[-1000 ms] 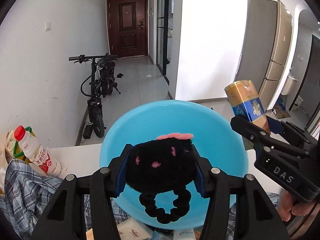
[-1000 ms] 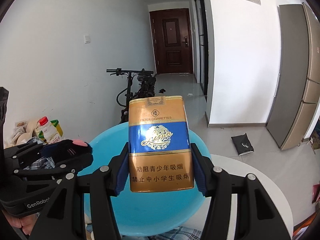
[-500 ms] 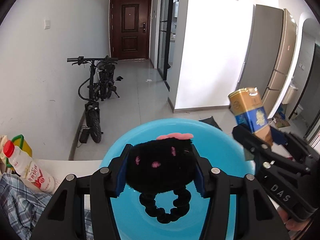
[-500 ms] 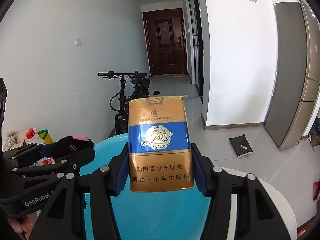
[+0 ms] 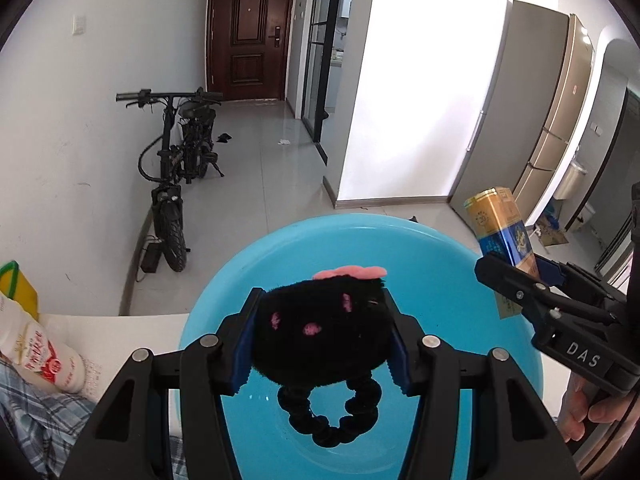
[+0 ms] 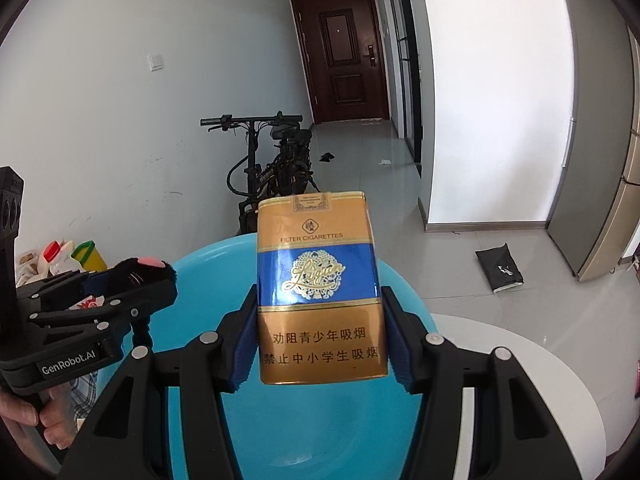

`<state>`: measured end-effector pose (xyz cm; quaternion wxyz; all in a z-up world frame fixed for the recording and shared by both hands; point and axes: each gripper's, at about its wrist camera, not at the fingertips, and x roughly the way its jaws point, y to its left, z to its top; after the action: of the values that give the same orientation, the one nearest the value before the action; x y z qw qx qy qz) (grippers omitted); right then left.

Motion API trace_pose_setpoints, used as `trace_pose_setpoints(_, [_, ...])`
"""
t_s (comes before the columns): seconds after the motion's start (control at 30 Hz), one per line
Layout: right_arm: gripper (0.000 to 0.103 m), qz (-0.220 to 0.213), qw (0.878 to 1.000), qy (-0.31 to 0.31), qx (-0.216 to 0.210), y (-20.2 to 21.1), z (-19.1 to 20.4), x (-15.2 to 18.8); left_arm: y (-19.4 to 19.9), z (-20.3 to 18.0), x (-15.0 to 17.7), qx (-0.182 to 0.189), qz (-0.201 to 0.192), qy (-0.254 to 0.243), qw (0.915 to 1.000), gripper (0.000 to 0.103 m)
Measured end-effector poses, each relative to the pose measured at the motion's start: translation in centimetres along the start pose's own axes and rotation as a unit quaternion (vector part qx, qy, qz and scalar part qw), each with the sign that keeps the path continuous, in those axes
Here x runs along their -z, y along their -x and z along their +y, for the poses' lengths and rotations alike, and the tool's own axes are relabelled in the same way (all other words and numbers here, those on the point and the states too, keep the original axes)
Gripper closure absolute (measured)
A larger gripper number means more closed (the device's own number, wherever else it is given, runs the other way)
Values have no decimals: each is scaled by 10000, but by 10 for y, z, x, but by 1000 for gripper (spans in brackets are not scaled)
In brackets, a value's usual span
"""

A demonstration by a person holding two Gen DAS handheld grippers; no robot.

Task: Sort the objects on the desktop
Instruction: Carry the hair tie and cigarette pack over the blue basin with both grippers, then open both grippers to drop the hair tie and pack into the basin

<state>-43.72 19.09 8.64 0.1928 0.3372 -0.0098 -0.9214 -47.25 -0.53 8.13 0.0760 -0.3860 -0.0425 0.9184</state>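
carry step: left hand-held gripper (image 5: 320, 344) grasping plush hair tie (image 5: 324, 332), right hand-held gripper (image 6: 318, 340) grasping cigarette pack (image 6: 320, 292), both over blue basin (image 5: 420, 248); next: lower, release inside.

Both tools are matte black plastic with angular, ribbed arms that branch into two fingers. The left tool (image 5: 320, 336) has round silver screw heads along its arms, and blue ridged pads (image 5: 242, 344) line the inner faces of its fingers. The right tool (image 6: 320, 336) is built the same way, with silver screws and blue serrated pads (image 6: 244, 340). Seen from the other camera, the right tool's side bears white letters "DAS", and the left tool's side reads "GenRobot.AI" in white. A bare hand (image 6: 36, 420) wraps each black handle; no sleeve shows.
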Motion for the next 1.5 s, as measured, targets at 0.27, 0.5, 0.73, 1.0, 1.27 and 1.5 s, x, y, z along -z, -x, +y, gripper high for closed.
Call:
trace_pose_setpoints(0.27, [49, -114, 9999, 25, 40, 6, -3, -5, -12, 8, 0, -62, 102, 110, 9999, 46])
trace_pose_setpoints(0.5, [49, -100, 9999, -59, 75, 2, -7, -5, -10, -4, 5, -251, 4, -54, 9997, 29])
trace_pose_setpoints(0.73, [49, -76, 10000, 9, 47, 0, -3, -7, -1, -18, 10, -416, -107, -333, 9985, 15])
trace_pose_setpoints(1.0, [49, -48, 10000, 7, 46, -2, -5, -7, -5, -25, 12, -504, 52, -455, 9977, 15])
trace_pose_setpoints(1.27, [49, -1, 10000, 23, 72, -6, -2, -10, -15, -27, 12, -508, 178, -527, 9972, 15])
trace_pose_setpoints(1.5, [48, 141, 9999, 33, 77, -13, -2, -10, -19, -26, 13, -548, 219, -566, 9967, 15])
